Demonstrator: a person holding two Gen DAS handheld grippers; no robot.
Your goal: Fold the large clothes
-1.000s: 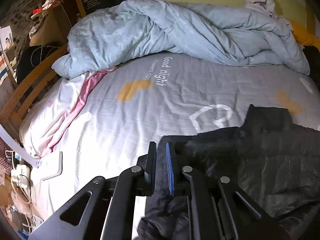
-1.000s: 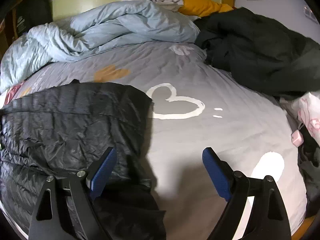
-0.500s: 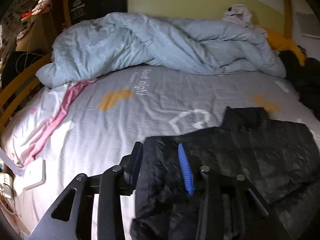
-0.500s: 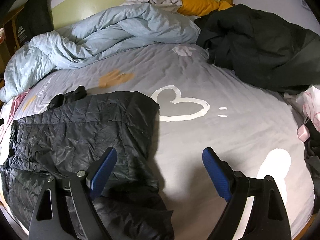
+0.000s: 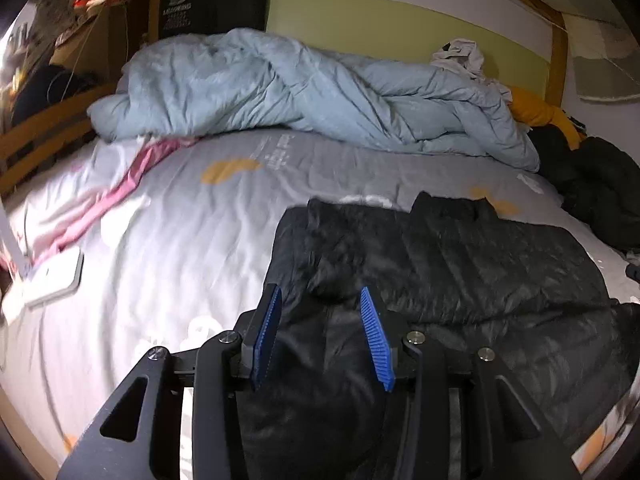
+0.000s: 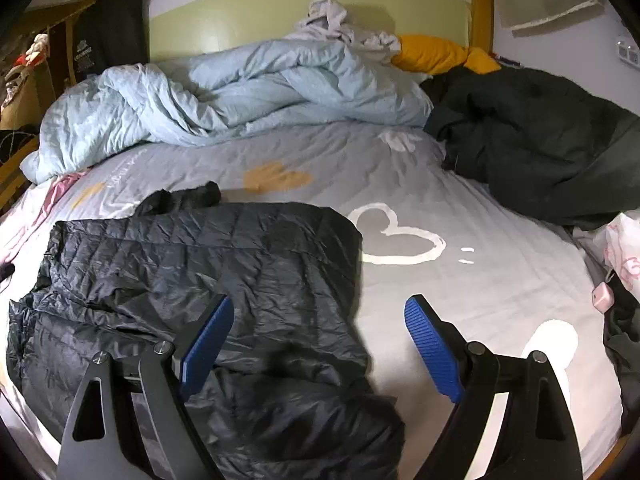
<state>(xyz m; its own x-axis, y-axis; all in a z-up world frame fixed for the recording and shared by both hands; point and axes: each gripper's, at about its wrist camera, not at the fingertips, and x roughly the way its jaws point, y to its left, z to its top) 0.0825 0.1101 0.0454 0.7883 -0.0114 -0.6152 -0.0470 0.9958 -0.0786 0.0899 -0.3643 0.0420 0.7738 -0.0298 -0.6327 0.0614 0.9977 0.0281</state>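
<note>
Black quilted puffer jacket [image 6: 192,280] lies flat on grey printed bed sheet [image 6: 460,288], 9 o'clock of white heart. Left gripper [image 5: 320,332] jaws opening, jacket fabric between, unpressed. Right gripper [image 6: 316,344] jaws wide, holding nothing.

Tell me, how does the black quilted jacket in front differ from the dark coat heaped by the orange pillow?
The black quilted jacket lies spread fairly flat near the grippers; the dark coat is bunched in a heap farther back. The jacket looks shiny and stitched in lines; the coat looks matte and greenish. Both rest on the grey bedsheet.
</note>
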